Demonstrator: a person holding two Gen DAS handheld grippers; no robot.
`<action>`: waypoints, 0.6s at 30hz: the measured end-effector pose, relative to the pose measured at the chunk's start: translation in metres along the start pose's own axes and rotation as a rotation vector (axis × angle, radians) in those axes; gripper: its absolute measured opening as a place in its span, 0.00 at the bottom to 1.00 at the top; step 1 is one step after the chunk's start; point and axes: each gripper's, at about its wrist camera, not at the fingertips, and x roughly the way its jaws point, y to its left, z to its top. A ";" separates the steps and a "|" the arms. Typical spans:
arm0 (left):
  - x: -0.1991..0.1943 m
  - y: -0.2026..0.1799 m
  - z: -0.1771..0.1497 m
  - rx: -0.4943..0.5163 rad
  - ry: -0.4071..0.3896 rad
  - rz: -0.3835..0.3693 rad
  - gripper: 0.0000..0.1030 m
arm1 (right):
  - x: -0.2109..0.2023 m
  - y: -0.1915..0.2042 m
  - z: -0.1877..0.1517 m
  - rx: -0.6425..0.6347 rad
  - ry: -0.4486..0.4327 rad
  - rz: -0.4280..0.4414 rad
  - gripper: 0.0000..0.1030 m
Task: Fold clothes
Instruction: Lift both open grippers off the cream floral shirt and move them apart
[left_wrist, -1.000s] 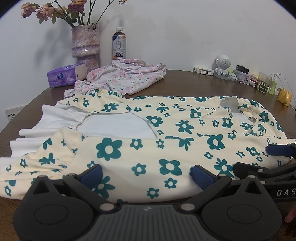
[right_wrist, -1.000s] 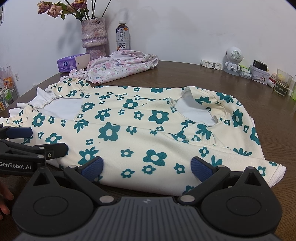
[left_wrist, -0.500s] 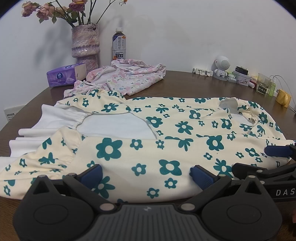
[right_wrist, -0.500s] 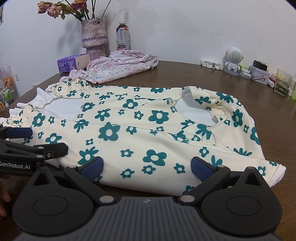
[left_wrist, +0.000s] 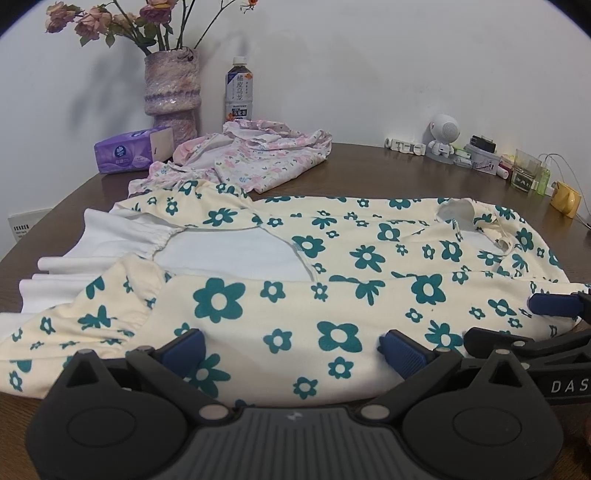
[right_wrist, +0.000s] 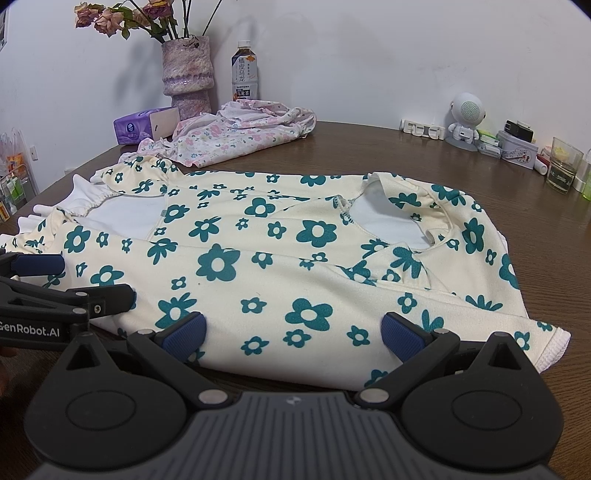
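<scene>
Cream flower-print garment (left_wrist: 295, 295) lies flat, soft and creased, on brown wood table (right_wrist: 369, 147); both tools gape wide.

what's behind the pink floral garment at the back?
Behind the pink garment stand a purple vase and a tea bottle, by the wall. The bottle's base is hidden by the cloth.

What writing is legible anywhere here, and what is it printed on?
"GenRobot.AI": side of the black left gripper, seen from the right wrist.
"DAS", cut off by the frame edge: side of the black right gripper.
"橘皮乌龙": label of the dark tea bottle.
Purple tissue pack and clear glass cup: print too small to read.
</scene>
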 end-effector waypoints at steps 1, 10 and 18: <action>-0.002 0.000 0.001 0.009 -0.010 -0.001 0.99 | 0.000 0.000 0.000 0.001 -0.003 0.001 0.99; -0.032 0.028 0.016 0.036 -0.103 -0.052 0.99 | -0.034 -0.019 0.003 -0.031 -0.084 -0.035 0.99; -0.025 0.048 0.011 0.029 -0.063 -0.046 0.80 | -0.042 -0.048 0.003 -0.007 -0.069 0.003 0.69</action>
